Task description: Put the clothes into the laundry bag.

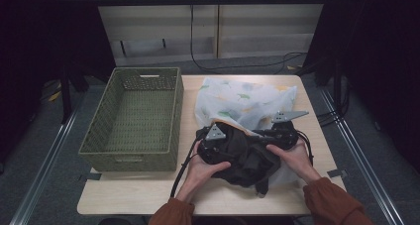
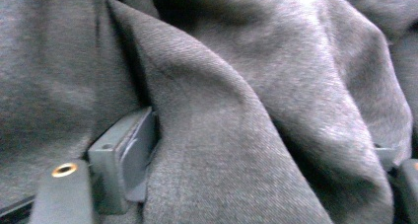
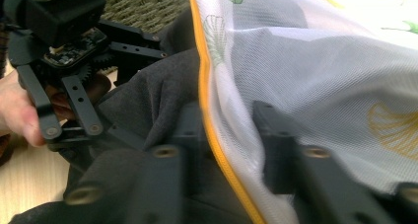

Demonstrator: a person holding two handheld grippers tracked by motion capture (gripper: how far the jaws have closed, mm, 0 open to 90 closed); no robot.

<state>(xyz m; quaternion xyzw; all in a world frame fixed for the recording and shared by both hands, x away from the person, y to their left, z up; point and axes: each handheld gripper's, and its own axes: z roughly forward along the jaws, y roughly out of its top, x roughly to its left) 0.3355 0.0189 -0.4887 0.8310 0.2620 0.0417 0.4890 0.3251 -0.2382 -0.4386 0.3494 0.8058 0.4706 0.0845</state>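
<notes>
A dark grey garment [image 1: 245, 158] lies bunched at the table's front, at the mouth of a white mesh bag [image 1: 242, 101] printed with leaves and trimmed in orange. My left gripper [image 1: 225, 148] is sunk into the bundle. In the left gripper view its jaws [image 2: 261, 140] stand wide, and the grey cloth [image 2: 246, 61] bulges between them and leans on the left pad [image 2: 130, 150]. My right gripper [image 1: 262, 136] comes in from the right. Its jaws [image 3: 229, 130] are slightly apart with the bag's orange rim [image 3: 207, 110] between them and mesh [image 3: 320, 71] draped over the right one.
A green woven basket [image 1: 176, 116] stands with nothing in it on the table's left half, close beside the left gripper. Bare wood [image 1: 148, 195] runs along the front edge. Both of the person's hands rest on the bundle. Beyond the table are cables on the floor.
</notes>
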